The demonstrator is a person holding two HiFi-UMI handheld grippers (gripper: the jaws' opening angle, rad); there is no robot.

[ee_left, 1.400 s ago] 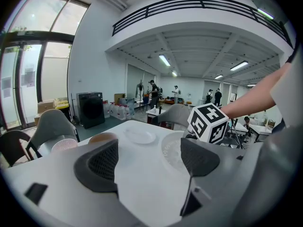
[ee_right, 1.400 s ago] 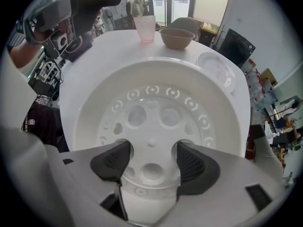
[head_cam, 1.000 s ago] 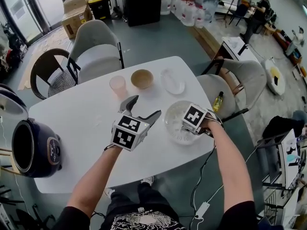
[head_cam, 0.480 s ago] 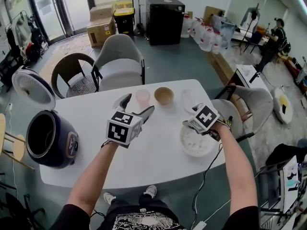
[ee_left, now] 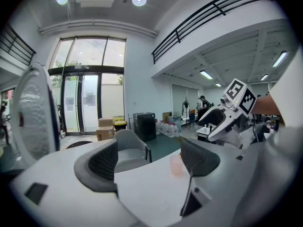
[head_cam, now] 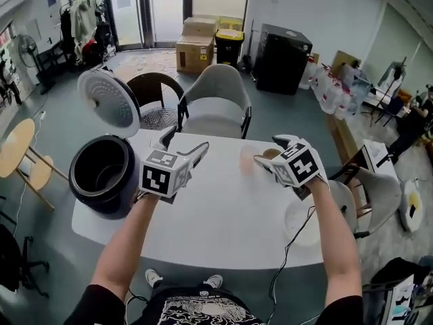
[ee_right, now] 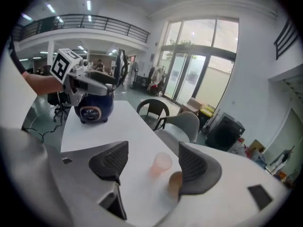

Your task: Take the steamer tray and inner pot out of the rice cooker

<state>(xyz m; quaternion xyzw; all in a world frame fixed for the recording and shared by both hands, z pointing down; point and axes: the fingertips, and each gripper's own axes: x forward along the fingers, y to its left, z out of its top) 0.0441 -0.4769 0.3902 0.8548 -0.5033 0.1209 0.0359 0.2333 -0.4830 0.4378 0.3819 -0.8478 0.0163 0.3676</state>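
Note:
The dark blue rice cooker (head_cam: 101, 175) stands at the white table's left end with its lid (head_cam: 108, 102) swung up; its inside is dark and I cannot tell the inner pot from the body. A white round steamer tray (head_cam: 302, 223) lies on the table at the right, partly behind my right forearm. My left gripper (head_cam: 186, 143) hovers open and empty just right of the cooker. My right gripper (head_cam: 270, 151) hangs open and empty above the table's far right. The right gripper view shows the cooker (ee_right: 94, 109) and the left gripper (ee_right: 78, 77) beyond the jaws.
A pink cup (head_cam: 248, 158) and a tan bowl (ee_right: 174, 184) stand near the table's (head_cam: 216, 215) far edge, under the right gripper. A grey chair (head_cam: 216, 100) and a dark chair (head_cam: 152, 93) stand behind the table. A wooden stool (head_cam: 17, 147) is left of the cooker.
Both grippers have risen off the table. The left one has moved left toward the cooker, the right one has lifted away from the white tray. The head view has tilted up.

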